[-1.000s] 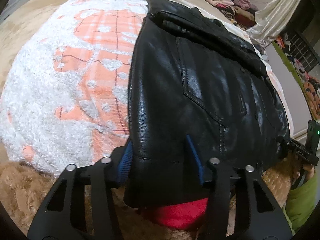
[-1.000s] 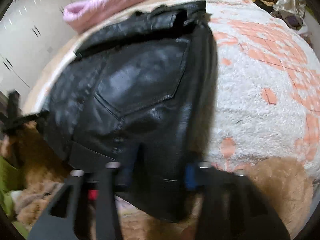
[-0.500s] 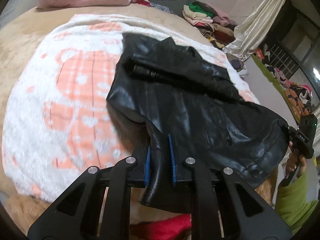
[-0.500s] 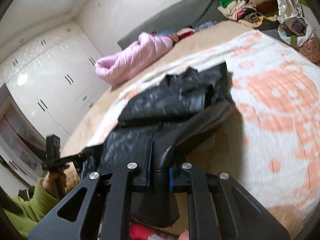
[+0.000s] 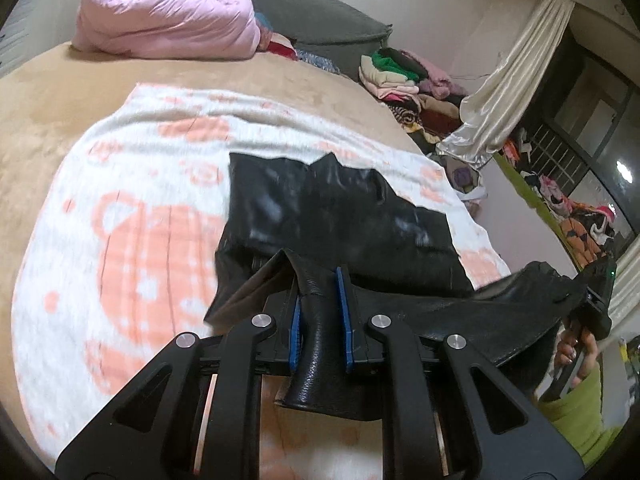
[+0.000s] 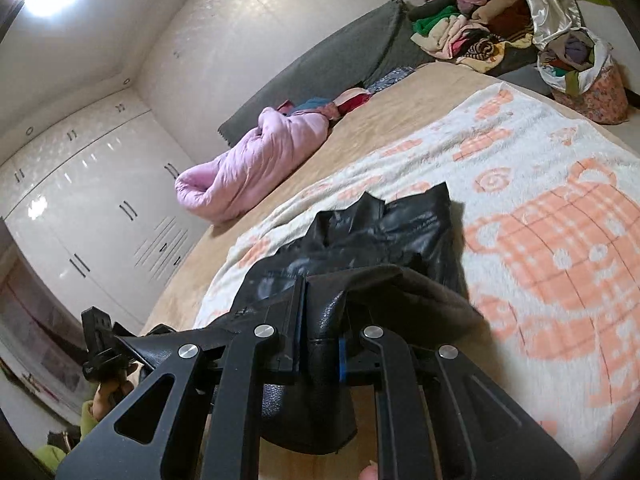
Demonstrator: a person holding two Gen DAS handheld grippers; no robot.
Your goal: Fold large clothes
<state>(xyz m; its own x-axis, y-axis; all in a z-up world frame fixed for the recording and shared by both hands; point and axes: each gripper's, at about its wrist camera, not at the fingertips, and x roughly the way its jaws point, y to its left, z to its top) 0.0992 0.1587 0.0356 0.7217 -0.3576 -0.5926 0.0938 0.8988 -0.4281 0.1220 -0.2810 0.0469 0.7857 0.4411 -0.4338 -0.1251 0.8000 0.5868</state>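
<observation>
Both tongs pinch the black leather jacket's lifted hem.

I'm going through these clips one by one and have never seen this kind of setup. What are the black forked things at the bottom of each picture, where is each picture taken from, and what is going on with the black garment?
There is no robot here. A person holds a two-finger tool in each hand, with a wide-angle camera on each looking along its fingers. One picture comes from the left gripper, the other from the right gripper; each view also shows the other tool at its edge. A black leather jacket lies partly on a white and peach blanket spread over a tan bed. Both grippers are shut on the jacket's near edge and hold it raised off the bed. A pink quilt sits farther back, and a clothes pile beyond the bed.
</observation>
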